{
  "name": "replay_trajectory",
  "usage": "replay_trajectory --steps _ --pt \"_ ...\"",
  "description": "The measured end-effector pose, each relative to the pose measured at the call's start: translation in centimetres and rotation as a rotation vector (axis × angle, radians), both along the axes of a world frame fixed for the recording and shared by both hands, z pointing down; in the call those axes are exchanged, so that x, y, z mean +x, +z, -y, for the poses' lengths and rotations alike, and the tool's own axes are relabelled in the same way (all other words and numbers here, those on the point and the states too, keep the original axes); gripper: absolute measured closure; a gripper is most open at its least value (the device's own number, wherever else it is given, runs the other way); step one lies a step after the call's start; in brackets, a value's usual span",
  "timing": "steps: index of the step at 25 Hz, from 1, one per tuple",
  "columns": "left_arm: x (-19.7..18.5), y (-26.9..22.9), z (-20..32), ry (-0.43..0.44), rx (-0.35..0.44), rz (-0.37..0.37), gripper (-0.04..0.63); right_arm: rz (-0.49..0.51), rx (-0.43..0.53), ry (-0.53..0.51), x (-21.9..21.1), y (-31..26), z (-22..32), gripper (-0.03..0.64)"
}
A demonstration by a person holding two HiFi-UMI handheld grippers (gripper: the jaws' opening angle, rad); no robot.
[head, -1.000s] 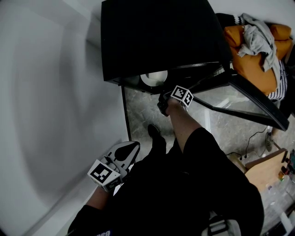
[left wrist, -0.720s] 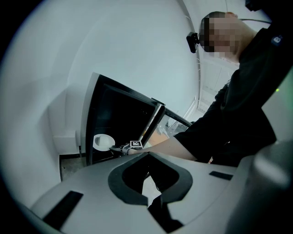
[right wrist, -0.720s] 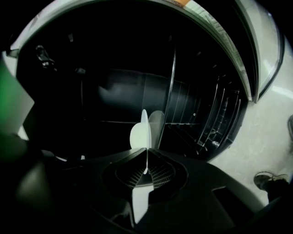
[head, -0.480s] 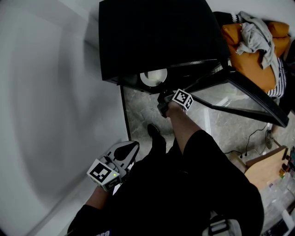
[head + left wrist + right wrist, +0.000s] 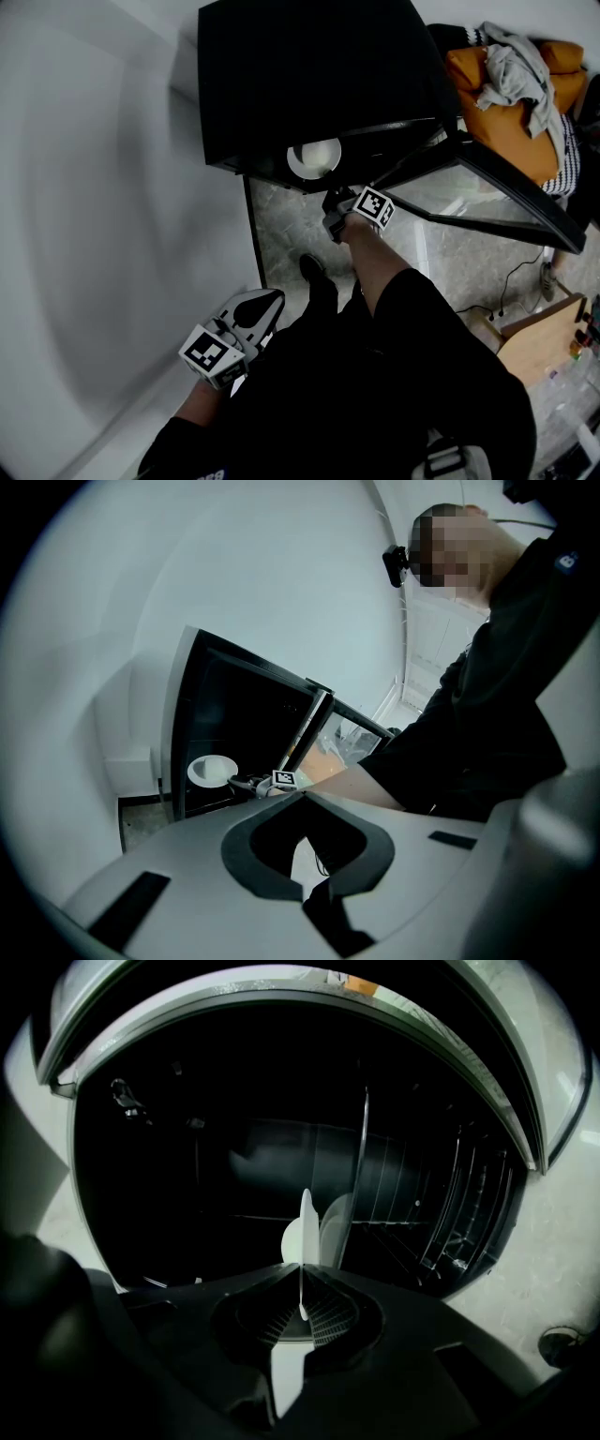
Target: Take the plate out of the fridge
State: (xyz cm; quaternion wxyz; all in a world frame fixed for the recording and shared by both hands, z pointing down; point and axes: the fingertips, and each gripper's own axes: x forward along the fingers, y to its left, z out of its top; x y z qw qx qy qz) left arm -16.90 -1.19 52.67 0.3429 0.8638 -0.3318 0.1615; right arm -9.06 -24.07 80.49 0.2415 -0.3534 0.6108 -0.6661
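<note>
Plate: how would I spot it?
Find the big black fridge with its door open. At its opening, the right gripper pinches the plate by its rim. It is the only round white thing against that dark inside.

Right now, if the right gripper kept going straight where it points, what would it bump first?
The right gripper, shut on the round white plate, points into the open black fridge. Past the plate, it would probably reach the fridge's dark back wall first, though depth is unclear.

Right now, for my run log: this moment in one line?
right gripper: shut on plate | plate: at fridge opening | left gripper: shut, empty | fridge door: open
</note>
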Motion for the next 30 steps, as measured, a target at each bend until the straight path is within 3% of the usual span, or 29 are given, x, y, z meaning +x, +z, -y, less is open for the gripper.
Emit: replay_trajectory --steps 21,30 --pt "1.2 0.3 -1.2 0.029 0.002 -0.014 0.597 0.060 0.103 0.005 2.3 -2.4 -1.9 0.600" --pt "2.1 -0.3 -1.5 0.071 0.043 -0.032 0.597 0.076 0.131 0.037 4.5 -5.0 -3.8 0.598"
